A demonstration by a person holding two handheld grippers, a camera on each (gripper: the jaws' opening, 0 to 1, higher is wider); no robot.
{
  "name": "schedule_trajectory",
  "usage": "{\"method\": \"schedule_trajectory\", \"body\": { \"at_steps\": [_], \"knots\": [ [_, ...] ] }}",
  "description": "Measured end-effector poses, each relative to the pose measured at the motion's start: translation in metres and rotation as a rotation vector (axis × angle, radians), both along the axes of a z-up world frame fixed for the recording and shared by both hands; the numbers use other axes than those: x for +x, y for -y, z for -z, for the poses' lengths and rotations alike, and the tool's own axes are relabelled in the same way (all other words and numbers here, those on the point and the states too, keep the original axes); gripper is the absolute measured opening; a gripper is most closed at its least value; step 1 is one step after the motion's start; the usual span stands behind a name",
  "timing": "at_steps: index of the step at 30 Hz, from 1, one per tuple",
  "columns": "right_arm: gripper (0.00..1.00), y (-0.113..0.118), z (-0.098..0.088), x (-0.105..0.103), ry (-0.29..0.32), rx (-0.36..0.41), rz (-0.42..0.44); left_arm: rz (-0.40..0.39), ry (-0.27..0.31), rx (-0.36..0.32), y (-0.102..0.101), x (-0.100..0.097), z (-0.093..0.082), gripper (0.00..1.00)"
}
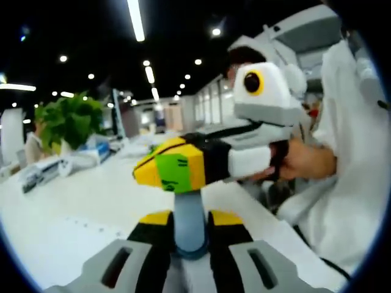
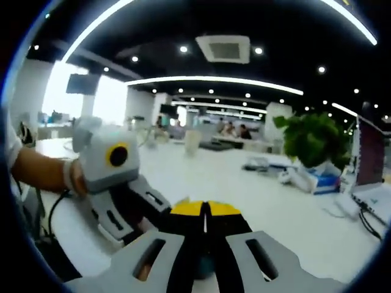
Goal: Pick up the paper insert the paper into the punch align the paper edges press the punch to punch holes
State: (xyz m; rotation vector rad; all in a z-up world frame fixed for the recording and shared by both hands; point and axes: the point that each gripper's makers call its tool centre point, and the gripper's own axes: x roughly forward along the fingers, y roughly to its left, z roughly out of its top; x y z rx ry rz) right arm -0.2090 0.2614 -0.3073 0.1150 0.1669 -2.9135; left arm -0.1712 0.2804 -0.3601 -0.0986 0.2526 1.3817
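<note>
My left gripper (image 1: 190, 217) rises from the bottom of the left gripper view with its yellow-tipped jaws apart. A grey-blue post (image 1: 189, 223) stands in the gap; I cannot tell what it is. Just above it hangs the right gripper (image 1: 177, 166), held by a hand (image 1: 305, 160), its yellow tips with a green sticker pressed together. In the right gripper view my right gripper (image 2: 204, 210) is shut with nothing in it, and the left gripper (image 2: 119, 204) comes in from the left in a hand (image 2: 43, 168). A faint speckled white patch (image 1: 82, 231) lies on the table (image 1: 91, 195); I cannot tell whether it is paper.
A potted plant (image 1: 70, 119) (image 2: 311, 137) stands on the long white table (image 2: 244, 183), with a blue-and-white box (image 2: 317, 180) and other small items (image 1: 43, 172) beside it. A screen (image 2: 369, 160) and cables (image 2: 365, 223) sit at the right. A person in white (image 1: 351, 171) is close by.
</note>
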Motion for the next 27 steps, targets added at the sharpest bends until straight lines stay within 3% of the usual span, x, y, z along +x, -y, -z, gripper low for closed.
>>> {"method": "schedule_trajectory", "body": {
  "at_steps": [6, 8, 12, 15, 18, 25, 27],
  "knots": [
    [0.04, -0.001, 0.001, -0.004, -0.003, -0.003, -0.016, -0.003, 0.008, -0.002, 0.0, 0.0, 0.0, 0.24],
    [0.04, -0.003, 0.001, -0.003, 0.012, -0.104, -0.002, -0.003, 0.009, -0.002, -0.001, 0.0, 0.0, 0.24],
    [0.04, -0.006, 0.004, -0.002, -0.02, -0.091, 0.021, -0.003, 0.008, -0.002, -0.001, 0.0, 0.0, 0.24],
    [0.03, -0.011, 0.005, -0.001, -0.027, -0.164, 0.047, -0.003, 0.006, -0.002, -0.001, 0.001, 0.0, 0.24],
    [0.03, -0.011, 0.006, 0.001, -0.045, -0.182, 0.066, -0.002, 0.005, -0.003, -0.001, 0.001, 0.001, 0.24],
    [0.02, -0.018, 0.017, 0.002, -0.035, -0.206, 0.091, -0.002, 0.006, -0.003, 0.0, 0.001, 0.0, 0.24],
    [0.02, -0.022, 0.031, 0.001, 0.009, -0.21, 0.111, -0.004, 0.01, -0.003, 0.0, 0.0, 0.0, 0.24]
  ]
}}
